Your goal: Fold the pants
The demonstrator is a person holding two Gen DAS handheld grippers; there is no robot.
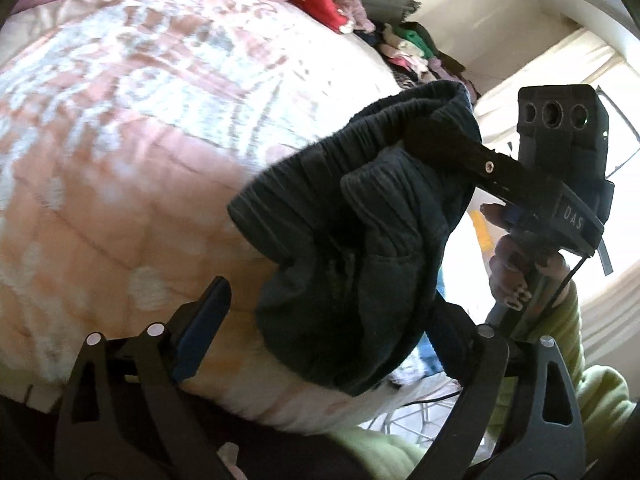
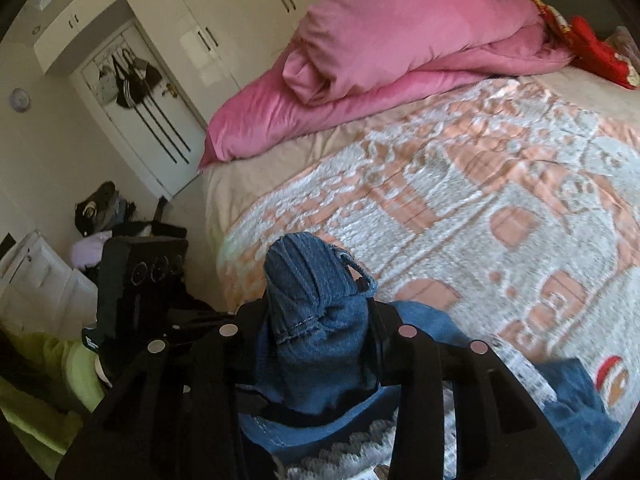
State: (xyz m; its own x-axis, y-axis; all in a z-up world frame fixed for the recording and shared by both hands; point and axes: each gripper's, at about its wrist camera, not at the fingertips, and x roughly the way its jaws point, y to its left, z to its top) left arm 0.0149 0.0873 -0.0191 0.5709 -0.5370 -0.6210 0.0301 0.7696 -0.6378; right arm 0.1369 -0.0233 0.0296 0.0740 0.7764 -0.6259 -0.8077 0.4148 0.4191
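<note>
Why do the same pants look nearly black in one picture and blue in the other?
In the left wrist view the pants hang against a bright window, so they are backlit and the window is washed out; in the right wrist view, facing away from it, the pants show blue, and the bed bulges from fisheye distortion.

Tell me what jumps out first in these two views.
The bunched jeans dominate: the right gripper is shut on a wad of denim held above the near edge of the bed. In the left wrist view they hang dark against a bright window, with the left gripper open around the hanging cloth. Behind, a pink duvet is heaped at the bed's far end.
</note>
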